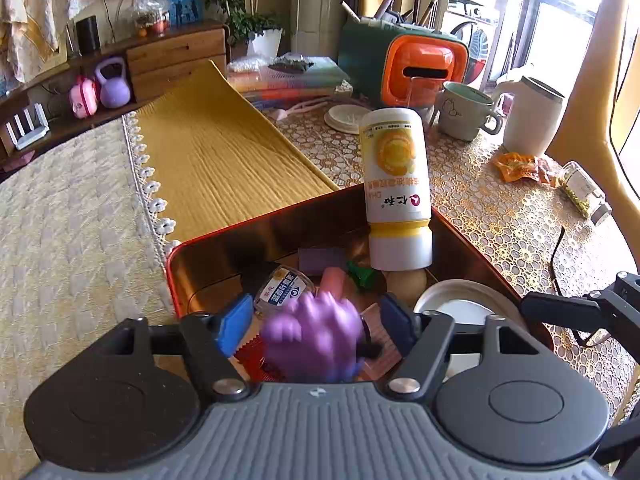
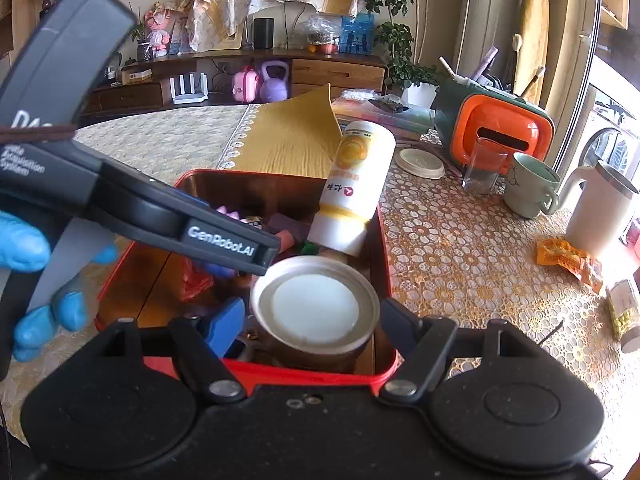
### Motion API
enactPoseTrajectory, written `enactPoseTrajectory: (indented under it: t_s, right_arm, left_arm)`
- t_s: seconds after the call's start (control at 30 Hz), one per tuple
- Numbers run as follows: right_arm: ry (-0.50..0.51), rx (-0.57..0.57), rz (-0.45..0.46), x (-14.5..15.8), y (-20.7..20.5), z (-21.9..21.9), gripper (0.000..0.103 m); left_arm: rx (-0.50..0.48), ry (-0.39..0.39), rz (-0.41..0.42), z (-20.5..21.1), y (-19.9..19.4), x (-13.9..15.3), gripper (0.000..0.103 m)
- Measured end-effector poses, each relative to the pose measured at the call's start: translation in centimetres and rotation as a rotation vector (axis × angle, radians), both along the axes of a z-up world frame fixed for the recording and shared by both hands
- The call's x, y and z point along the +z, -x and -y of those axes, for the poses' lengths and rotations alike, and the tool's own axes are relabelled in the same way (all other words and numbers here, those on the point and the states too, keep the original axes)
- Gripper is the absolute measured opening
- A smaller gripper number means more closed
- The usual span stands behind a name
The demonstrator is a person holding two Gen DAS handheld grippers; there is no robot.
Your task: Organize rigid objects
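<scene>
The left gripper [image 1: 316,328] is hanging released over a blurred purple toy [image 1: 316,340], perhaps dropping into the red tin [image 1: 208,248]. The right gripper [image 2: 312,316] is gaping around a jar [image 2: 316,308] there, beside the leaning bottle [image 2: 352,184].

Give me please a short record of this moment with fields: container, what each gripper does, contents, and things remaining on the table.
container: red tin box, open, on the table
left gripper: open above the box, blurred purple toy between its fingers, grip unclear
right gripper: open around a round tin with a white lid
contents: white and yellow bottle upside down, leaning on the wall
remaining on the table: orange packet, small jar, mug
</scene>
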State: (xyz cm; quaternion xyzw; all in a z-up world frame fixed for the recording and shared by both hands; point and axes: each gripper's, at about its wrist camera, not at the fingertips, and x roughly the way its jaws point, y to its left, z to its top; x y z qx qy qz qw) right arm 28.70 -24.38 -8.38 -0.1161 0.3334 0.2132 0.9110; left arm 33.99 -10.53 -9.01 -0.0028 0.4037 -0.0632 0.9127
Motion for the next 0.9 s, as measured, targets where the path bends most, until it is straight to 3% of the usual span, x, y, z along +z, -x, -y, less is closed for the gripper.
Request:
enactPoseTrajectory:
  t_s: [0.57, 0.67, 0.9]
  right_arm:
    - [-0.101, -0.052, 0.054, 3.3, 3.1, 1.9, 0.081]
    - [-0.130, -0.057, 0.075, 4.0, 3.9, 2.3, 0.083]
    - [-0.190, -0.036, 0.100, 5.4, 6.1, 2.9, 0.087]
  left_arm:
    - [0.012, 0.028, 0.089, -1.2, 6.1, 4.5, 0.072]
    - [0.017, 0.040, 0.106, -1.7, 7.4, 5.4, 0.080]
    - [0.033, 0.058, 0.155, -2.6, 10.8, 7.3, 0.081]
